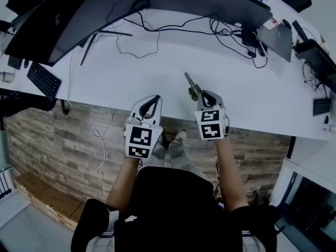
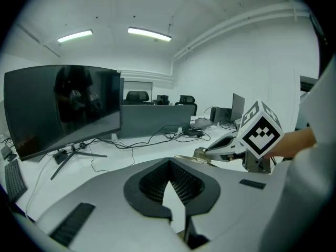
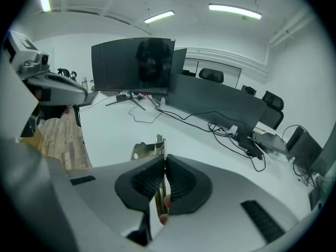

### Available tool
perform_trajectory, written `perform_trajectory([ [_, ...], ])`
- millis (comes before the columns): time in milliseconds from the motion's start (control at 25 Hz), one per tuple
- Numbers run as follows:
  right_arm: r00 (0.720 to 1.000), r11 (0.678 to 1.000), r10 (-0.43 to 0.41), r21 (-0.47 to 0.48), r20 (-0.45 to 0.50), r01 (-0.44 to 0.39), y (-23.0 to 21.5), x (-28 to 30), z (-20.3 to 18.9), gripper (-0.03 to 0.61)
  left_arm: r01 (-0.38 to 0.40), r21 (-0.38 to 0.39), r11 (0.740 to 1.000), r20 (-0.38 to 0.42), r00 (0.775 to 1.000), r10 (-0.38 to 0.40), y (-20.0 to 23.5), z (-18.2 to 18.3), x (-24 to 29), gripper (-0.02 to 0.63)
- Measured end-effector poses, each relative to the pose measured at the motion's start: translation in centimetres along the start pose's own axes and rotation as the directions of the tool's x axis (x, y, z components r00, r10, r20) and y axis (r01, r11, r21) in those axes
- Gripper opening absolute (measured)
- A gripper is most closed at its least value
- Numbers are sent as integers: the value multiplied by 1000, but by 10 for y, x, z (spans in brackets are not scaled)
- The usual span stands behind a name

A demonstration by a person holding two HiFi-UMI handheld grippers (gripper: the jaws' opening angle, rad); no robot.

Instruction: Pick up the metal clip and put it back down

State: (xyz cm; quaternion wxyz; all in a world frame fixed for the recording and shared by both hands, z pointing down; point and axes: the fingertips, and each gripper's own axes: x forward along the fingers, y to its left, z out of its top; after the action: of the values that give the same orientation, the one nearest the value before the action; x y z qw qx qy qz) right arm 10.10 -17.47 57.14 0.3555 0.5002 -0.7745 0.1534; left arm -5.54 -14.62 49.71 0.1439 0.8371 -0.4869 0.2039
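The metal clip [image 1: 192,87] is a slim brass-coloured piece that sticks forward out of my right gripper [image 1: 202,95], which is shut on its near end. It hangs over the white desk [image 1: 157,67], close to the front edge. In the right gripper view the clip [image 3: 153,150] stands edge-on between the black pads [image 3: 181,181]. My left gripper [image 1: 156,98] hovers beside it at the desk's edge, shut with nothing in it. The left gripper view shows the clip [image 2: 191,158] and the right gripper [image 2: 212,152] off to its right.
Two large dark monitors [image 1: 68,14] stand at the back of the desk, with black cables [image 1: 173,28] trailing in front of them. A keyboard [image 1: 43,80] lies far left and a laptop [image 1: 276,38] far right. Wooden floor [image 1: 79,135] lies below the desk edge.
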Motion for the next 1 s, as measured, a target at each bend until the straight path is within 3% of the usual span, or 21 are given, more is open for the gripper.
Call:
perform_trajectory([
  [400,995,997,-53,55,84,49,-20,-48,31,31,12,39,999,75,997,-15,-16,40,-19,9],
  [1000,963,990,-131,87,235,114,-47,-114,80,30,-22,114,993,209,978,-3,-16,108,-56,9],
])
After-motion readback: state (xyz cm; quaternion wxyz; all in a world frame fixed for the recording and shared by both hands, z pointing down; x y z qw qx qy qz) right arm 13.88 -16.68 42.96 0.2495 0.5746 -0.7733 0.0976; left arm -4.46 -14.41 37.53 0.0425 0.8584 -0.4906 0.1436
